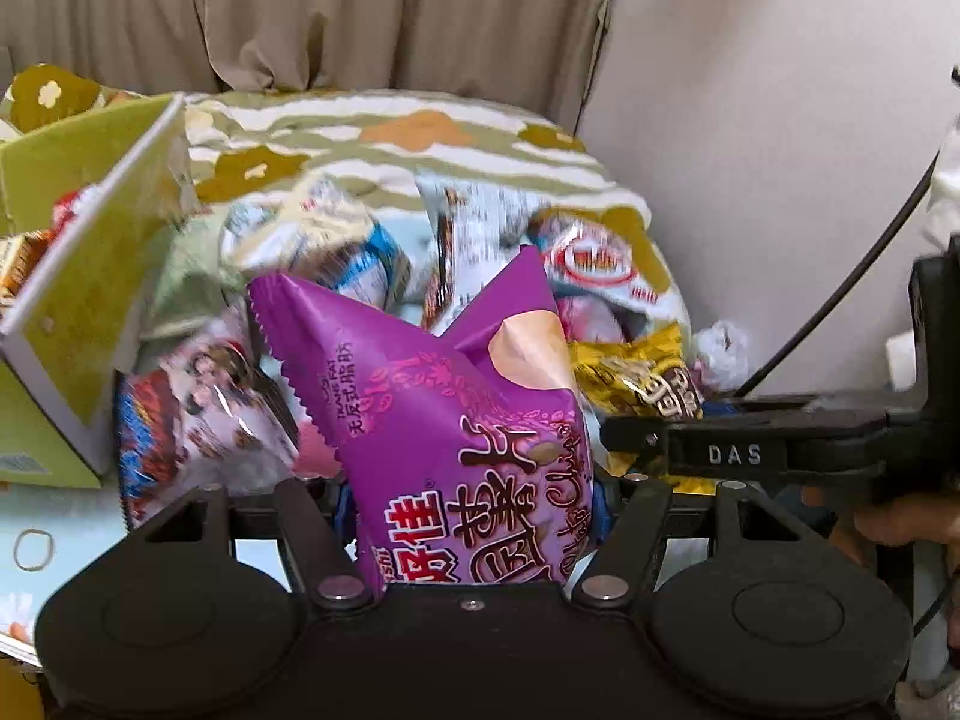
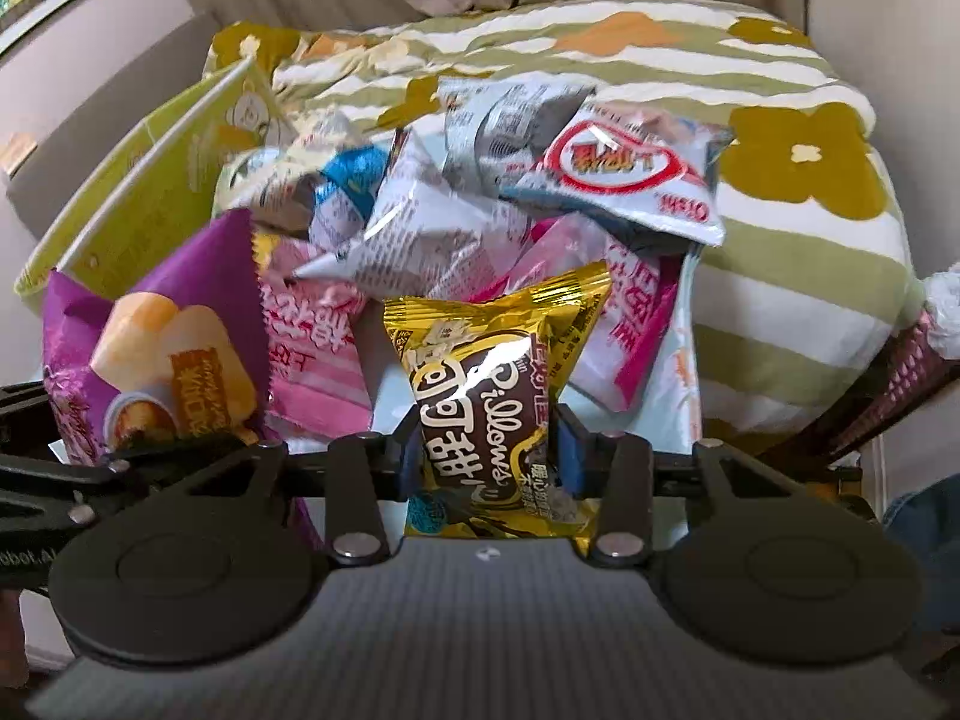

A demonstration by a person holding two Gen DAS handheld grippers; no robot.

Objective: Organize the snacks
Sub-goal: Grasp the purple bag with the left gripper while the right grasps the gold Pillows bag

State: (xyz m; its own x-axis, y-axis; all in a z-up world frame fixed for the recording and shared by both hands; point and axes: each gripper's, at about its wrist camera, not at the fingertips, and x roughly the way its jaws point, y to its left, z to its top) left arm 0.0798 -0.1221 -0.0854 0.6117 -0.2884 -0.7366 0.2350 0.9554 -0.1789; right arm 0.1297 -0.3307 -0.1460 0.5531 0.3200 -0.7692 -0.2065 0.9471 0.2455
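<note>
My left gripper (image 1: 474,498) is shut on a purple snack bag (image 1: 456,420) and holds it up in front of the pile. The same purple bag (image 2: 150,336) shows at the left of the right wrist view. My right gripper (image 2: 489,450) is shut on a gold and brown Pillows snack bag (image 2: 492,384). That gold bag (image 1: 642,378) shows just right of the purple one, with the right gripper's finger (image 1: 720,450) beside it. A heap of several white, pink and blue snack packets (image 2: 480,204) lies behind both bags.
A green cardboard box (image 1: 78,276) stands open at the left, with packets inside; it also shows in the right wrist view (image 2: 150,180). A green and white flowered blanket (image 2: 780,180) lies behind and to the right. Curtain and wall are at the back.
</note>
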